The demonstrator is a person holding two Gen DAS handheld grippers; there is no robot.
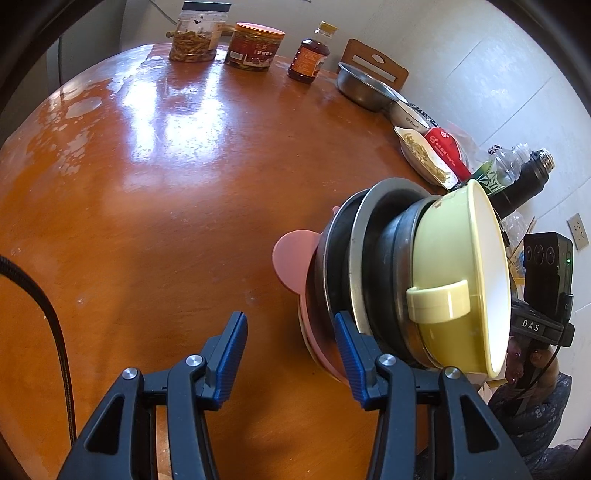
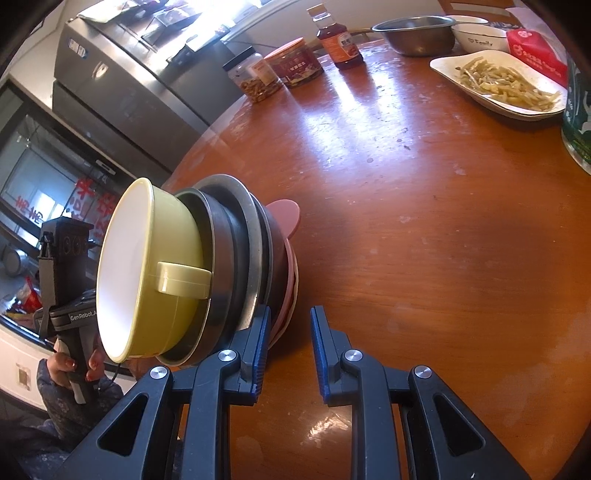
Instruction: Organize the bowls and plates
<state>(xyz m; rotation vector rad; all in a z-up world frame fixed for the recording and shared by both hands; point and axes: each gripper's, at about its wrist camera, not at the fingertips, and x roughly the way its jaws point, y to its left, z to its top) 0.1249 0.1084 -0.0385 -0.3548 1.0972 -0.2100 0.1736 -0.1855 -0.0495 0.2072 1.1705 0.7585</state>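
Observation:
A stack of dishes stands on the brown round table (image 1: pixel 147 184) between my two grippers. A pink eared plate (image 1: pixel 291 258) (image 2: pixel 286 214) is at the bottom. Dark steel dishes (image 1: pixel 384 229) (image 2: pixel 236 229) sit above it. A yellow-green bowl (image 1: pixel 443 251) (image 2: pixel 162 221) with a side handle and white inside is on top. My left gripper (image 1: pixel 291 321) is open, with nothing between its fingers; its right finger rests against the stack's side. My right gripper (image 2: pixel 290 312) is open with a narrower gap, its left finger against the stack's other side.
Along the far edge stand a clear jar (image 1: pixel 195 35), a red tub (image 1: pixel 255 46) and a brown bottle (image 1: pixel 310 55). A steel basin (image 1: pixel 364 86), a white bowl (image 2: pixel 476 35), a plate of food (image 2: pixel 506 83), a red box (image 2: pixel 535 51) and bottles crowd the right side.

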